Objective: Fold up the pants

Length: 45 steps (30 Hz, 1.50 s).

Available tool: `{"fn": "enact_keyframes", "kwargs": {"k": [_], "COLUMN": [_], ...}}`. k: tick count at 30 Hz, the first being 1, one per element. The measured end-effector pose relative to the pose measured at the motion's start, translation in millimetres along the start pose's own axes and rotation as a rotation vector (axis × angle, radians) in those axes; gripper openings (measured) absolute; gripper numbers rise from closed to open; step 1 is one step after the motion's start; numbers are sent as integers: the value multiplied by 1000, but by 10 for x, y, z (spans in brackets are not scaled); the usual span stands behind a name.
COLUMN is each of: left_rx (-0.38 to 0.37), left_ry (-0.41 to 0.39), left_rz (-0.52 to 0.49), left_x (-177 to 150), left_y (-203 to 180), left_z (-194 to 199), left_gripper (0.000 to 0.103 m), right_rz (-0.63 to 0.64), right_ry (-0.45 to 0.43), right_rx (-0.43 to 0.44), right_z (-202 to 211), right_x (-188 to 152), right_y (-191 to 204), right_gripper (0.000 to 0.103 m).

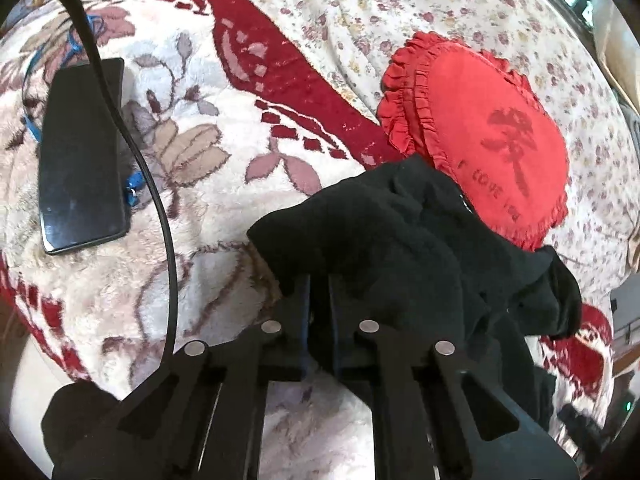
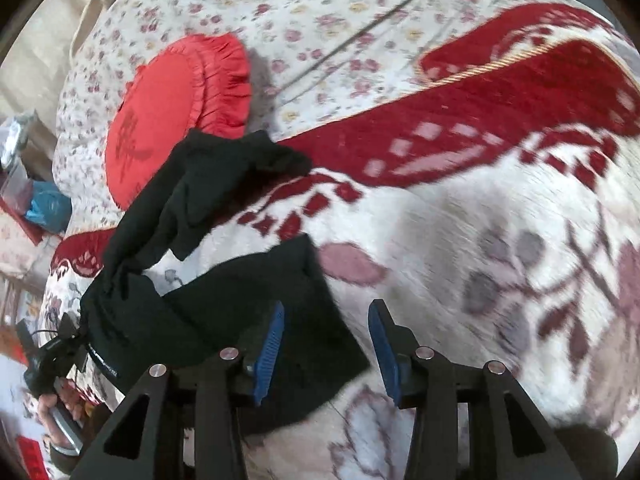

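**One pair of black pants, pinched on the left and free on the right**

One pair of black pants (image 1: 384,232) lies bunched on the bed, on top of a plush blanket (image 1: 208,152). In the left wrist view the dark cloth sits just past the centre and trails off toward 4 o'clock, and its far edge touches one red heart-shaped cushion (image 1: 492,136) at 1 o'clock. In the right wrist view the pants (image 2: 224,304) spread from the centre out to 9 o'clock, with a narrower part running up to 11 o'clock, where it reaches the cushion (image 2: 168,120).

Two tools show. The left hand-held gripper (image 1: 318,284) has its fingers drawn together on a fold of the pants; the tips are hidden under the cloth. The right hand-held gripper (image 2: 326,332) stands partly apart, its blue pads bare, nothing pressed between them; the left pad overlaps the edge of the pants and the right pad hangs above the blanket.

One black phone-like slab (image 1: 82,156) rests on the blanket at 9 o'clock in the left view, with one black cable (image 1: 160,200) curving beside it and a bit of blue cord near it.

The blanket is white with red bands and mauve leaves. Beyond it, at 12 o'clock, lies a cream sheet (image 2: 320,12) sprinkled with small flowers. Room clutter at the bed's edge is too blurred to name.
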<state>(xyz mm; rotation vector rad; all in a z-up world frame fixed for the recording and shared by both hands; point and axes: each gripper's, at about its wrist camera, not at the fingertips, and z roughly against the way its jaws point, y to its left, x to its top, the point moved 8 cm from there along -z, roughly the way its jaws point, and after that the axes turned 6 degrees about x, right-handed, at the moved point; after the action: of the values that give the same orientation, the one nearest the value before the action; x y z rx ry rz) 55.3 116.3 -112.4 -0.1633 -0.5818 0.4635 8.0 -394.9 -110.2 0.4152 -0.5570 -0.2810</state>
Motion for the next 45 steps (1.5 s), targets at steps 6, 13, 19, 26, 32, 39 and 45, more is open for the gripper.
{"fn": "enact_keyframes", "kwargs": {"k": [6,13,19,26,32,39,45], "left_rx": [-24,-74,-71,-31,-56,-10,42], "left_ry": [12,53,62,52,-10,66,19], "left_rz": [-15,79,81,21,-19,39,-14], "left_x": [-77,-193,-110,-1,1,-327,-343], "left_y": [104,191,130,-99,-27,532,372], "left_z": [120,143,6,-247,50,103,164], "left_gripper": [5,68,71,23,7,7,7], "right_rz": [53,97,79,62,73,193,258], "right_ry": [2,48,42,39,1,9,45], "right_rx": [52,90,84,66,34,-83,-107], "right_z": [-173,-315,-288,-272,-313,-457,-629], "right_x": [75,-15,24,42,238,348,206], "right_y": [347,586,515,423,372,329,286], "right_gripper": [45,48,48,48,48,54,56]}}
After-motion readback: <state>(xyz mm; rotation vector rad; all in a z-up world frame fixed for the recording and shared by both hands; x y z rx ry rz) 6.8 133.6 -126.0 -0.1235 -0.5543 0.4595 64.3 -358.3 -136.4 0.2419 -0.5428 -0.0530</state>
